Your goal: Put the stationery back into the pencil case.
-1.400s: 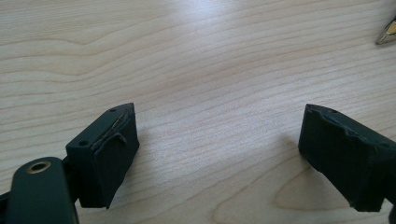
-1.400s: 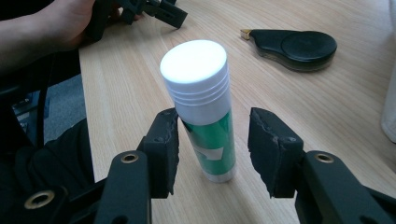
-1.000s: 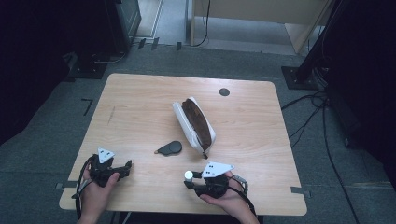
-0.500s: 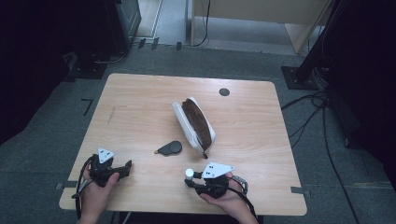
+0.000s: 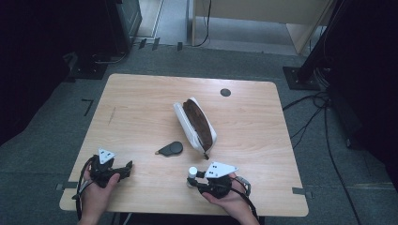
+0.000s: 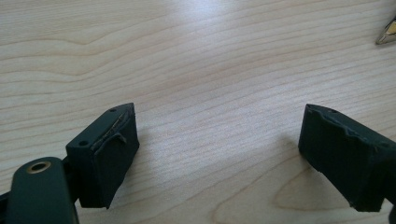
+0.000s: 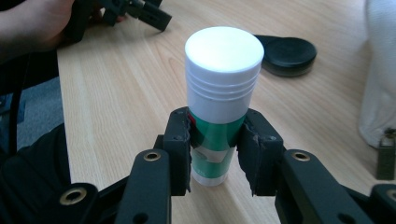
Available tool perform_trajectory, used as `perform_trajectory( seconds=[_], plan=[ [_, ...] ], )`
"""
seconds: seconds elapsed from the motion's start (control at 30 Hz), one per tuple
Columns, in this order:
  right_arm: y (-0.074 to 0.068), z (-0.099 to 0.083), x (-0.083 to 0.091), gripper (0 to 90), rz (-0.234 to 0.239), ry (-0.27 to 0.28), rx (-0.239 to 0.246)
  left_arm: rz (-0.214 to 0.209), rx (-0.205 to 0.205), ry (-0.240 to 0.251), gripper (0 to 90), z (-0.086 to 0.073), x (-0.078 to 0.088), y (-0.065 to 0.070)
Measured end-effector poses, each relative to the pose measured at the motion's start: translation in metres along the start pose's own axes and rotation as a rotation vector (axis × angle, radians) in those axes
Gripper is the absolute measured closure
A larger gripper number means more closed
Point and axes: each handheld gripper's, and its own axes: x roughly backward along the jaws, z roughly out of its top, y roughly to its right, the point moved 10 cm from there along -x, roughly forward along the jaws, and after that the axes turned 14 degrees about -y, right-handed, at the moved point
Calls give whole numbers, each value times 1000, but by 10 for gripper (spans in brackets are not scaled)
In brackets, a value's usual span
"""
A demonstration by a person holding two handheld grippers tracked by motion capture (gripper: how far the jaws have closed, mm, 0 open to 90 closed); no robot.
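The high view is dim, its surroundings falling to near black, while the wooden table [image 5: 141, 108] catches soft overhead light. Both gripper views are brighter: glare whitens the glue stick [image 7: 219, 98] cap, and pale sheen washes the wood. Far objects blur; shadows are soft.

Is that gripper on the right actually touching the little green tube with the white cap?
Touching. In the right gripper view, the right gripper has both black pads pressed against the green body of the glue stick, which stands upright on the table.
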Motion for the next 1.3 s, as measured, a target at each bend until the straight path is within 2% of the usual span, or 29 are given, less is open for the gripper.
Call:
perform_trajectory(
  seconds=[0.4,1.3],
  plan=[
    [12,11,22,663,-30,42,-41,0,0,0,121,0,0,0],
    [56,55,70,663,-171,128,-105,0,0,0,121,0,0,0]
  ],
)
